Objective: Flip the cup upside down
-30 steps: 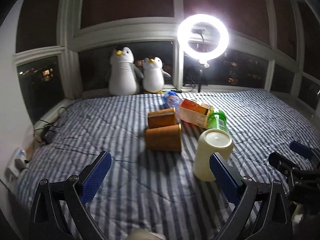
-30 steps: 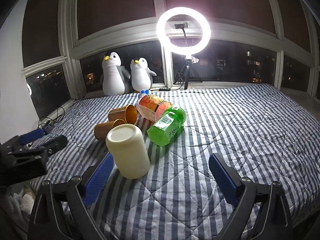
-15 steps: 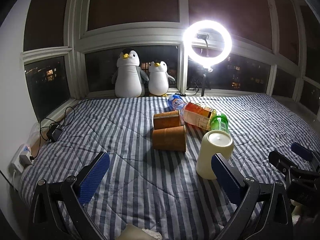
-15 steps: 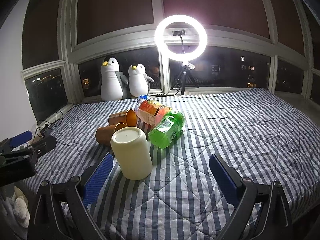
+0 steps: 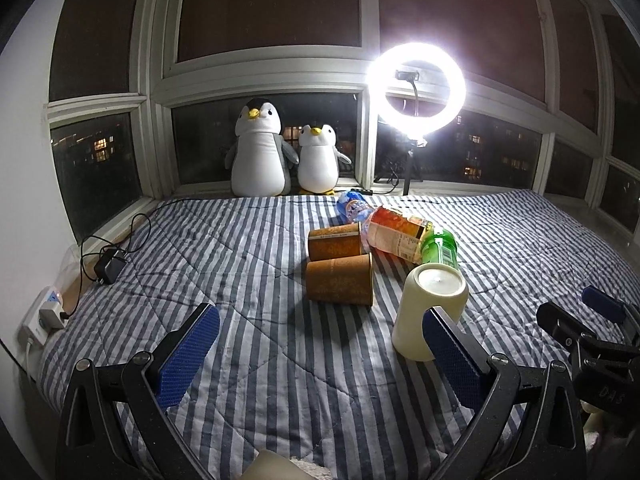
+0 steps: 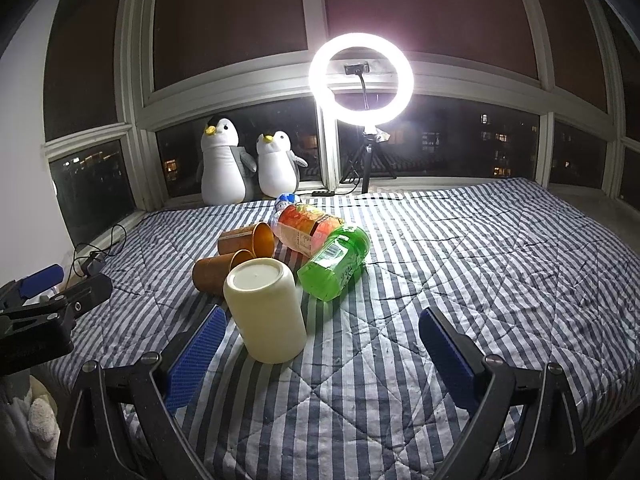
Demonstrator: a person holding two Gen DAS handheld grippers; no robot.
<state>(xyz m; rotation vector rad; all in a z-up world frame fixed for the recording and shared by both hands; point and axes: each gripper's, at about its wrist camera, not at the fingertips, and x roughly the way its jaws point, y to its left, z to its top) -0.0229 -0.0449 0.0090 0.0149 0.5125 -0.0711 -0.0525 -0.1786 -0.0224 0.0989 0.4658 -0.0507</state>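
Observation:
A cream cup (image 5: pixel 430 308) stands upside down on the striped bed, its flat base facing up; it also shows in the right wrist view (image 6: pixel 264 314). My left gripper (image 5: pixel 320 344) is open and empty, with the cup just beyond its right finger. My right gripper (image 6: pixel 320 344) is open and empty, with the cup just beyond its left finger. Neither gripper touches the cup. Two brown paper cups (image 5: pixel 340 278) lie on their sides behind it, seen too in the right wrist view (image 6: pixel 218 270).
A green bottle (image 6: pixel 336 262), an orange bottle (image 6: pixel 310 228) and a blue-labelled bottle (image 5: pixel 352 208) lie behind the cups. Two penguin toys (image 5: pixel 260 152) and a ring light (image 5: pixel 416 90) stand at the window. A charger and cables (image 5: pixel 108 266) lie at the left bed edge.
Both grippers have drawn back and tilted up a little, so the cup and window sit lower and farther in both views. The cup has not moved.

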